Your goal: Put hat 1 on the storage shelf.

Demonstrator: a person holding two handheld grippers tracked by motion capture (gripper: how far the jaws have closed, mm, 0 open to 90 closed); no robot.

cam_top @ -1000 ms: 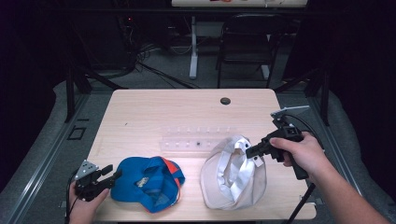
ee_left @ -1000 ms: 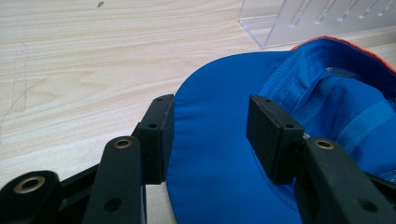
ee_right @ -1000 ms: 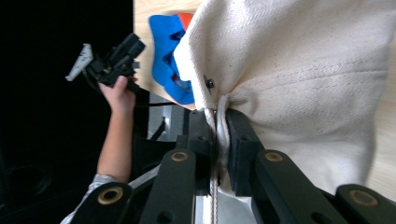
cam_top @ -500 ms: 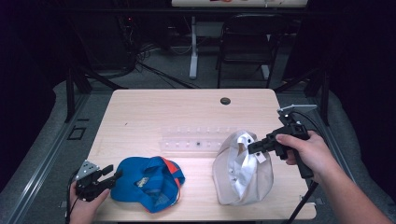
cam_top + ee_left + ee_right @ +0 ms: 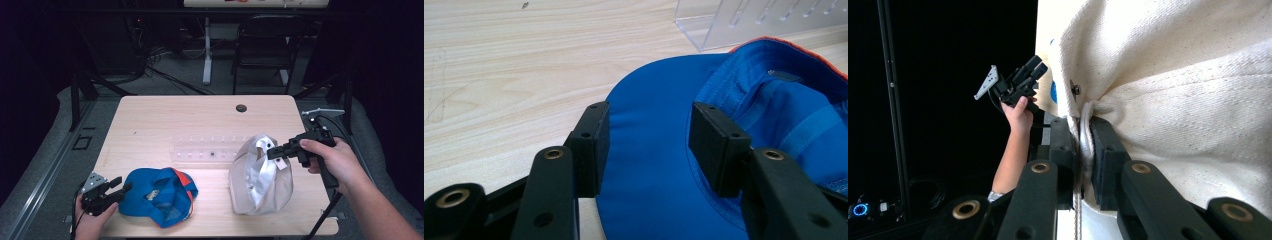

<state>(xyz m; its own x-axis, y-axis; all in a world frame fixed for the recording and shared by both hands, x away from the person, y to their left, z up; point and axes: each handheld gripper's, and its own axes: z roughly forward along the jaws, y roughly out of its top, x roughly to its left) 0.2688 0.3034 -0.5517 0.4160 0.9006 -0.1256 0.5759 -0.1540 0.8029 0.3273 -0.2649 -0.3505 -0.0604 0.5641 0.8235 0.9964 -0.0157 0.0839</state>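
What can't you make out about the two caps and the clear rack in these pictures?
- Blue cap: the small label inside is too small to read in the high view.
- White cap: its brim is hidden by its own folds.
- Clear rack: cut off by the top edge in the left gripper view.

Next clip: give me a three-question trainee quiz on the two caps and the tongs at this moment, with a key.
1. True or false: the right tongs are clamped on cloth of the white cap.
2. Which describes the left tongs? A: shut on the brim. B: jaws apart, with the brim of the blue cap between them. C: lifted high above the table.
3. Fill in: the clear plastic rack lies ____ the two caps, toward the table's far side.

Key:
1. True; the right gripper view shows a fold pinched between the pads.
2. B; the left gripper view shows gaps between pads and brim.
3. Behind.
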